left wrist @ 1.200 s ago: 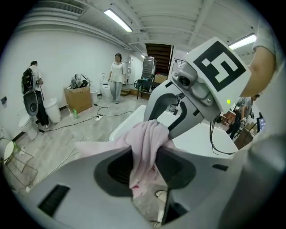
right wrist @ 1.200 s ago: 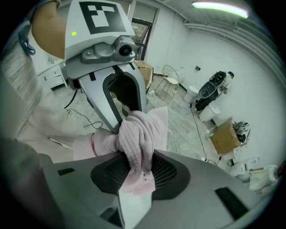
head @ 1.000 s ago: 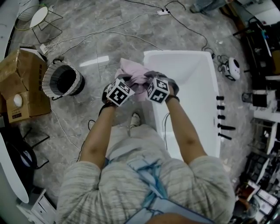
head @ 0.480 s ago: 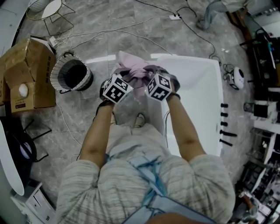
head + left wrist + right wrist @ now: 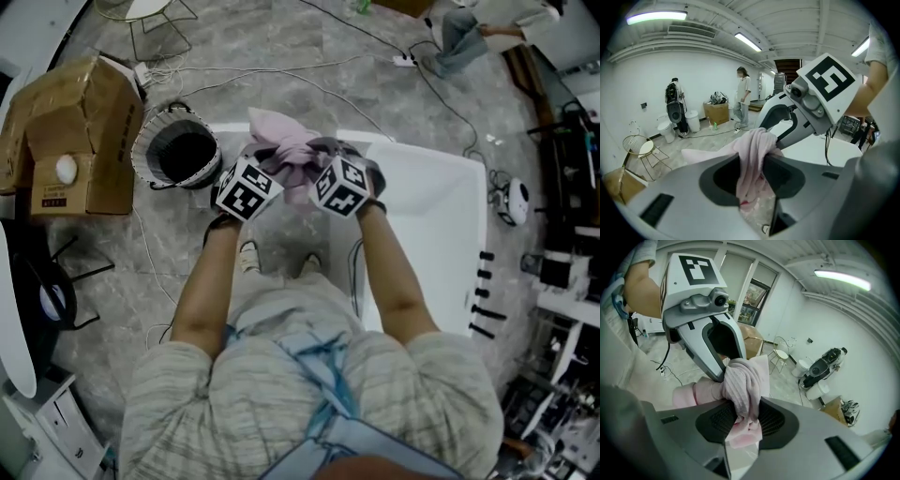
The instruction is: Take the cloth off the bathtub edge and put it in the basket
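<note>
The left gripper (image 5: 752,161) and right gripper (image 5: 743,411) each clamp a bunched fold of the cloth (image 5: 286,150), which hangs between the bathtub (image 5: 441,206) corner and the basket (image 5: 150,155). The cloth appears light, soft and limp, so thick folds grip best.

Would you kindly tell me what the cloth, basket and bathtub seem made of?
The cloth: soft pink ribbed fabric, limp folds. The basket: probably woven wicker or wire, pale striped wall. The bathtub: smooth glossy white, likely acrylic or enamel.
</note>
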Tool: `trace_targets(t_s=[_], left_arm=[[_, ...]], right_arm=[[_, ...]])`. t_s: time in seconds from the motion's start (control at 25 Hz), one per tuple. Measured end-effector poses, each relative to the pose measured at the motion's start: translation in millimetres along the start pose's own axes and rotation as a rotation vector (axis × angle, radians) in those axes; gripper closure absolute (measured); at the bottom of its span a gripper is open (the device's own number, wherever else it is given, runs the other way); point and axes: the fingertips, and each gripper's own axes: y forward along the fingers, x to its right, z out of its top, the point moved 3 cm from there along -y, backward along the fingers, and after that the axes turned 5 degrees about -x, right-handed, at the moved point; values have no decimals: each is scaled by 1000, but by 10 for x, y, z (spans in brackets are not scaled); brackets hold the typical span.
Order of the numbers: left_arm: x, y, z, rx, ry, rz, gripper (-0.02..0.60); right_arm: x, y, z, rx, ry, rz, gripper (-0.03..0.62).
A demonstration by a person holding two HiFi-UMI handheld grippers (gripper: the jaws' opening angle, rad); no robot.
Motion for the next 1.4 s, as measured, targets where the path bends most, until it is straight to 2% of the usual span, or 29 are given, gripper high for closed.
trace_targets(t_s=[0.36, 0.68, 1.0, 1.4], left_arm=[[-792, -671, -479, 8, -38, 75, 426], [-1339, -1257, -698, 28, -74, 167, 426], [-2008, -1552, -818, 23, -150, 265, 426], [-2951, -1692, -881, -28, -240, 379, 425]], right_arm=[[-124, 365, 1087, 52, -61, 24, 459], [-132, 479, 1935, 109, -148, 23, 459], [86, 814, 2632, 191, -242, 72, 459], [550, 1379, 3385, 270, -349, 161, 459]])
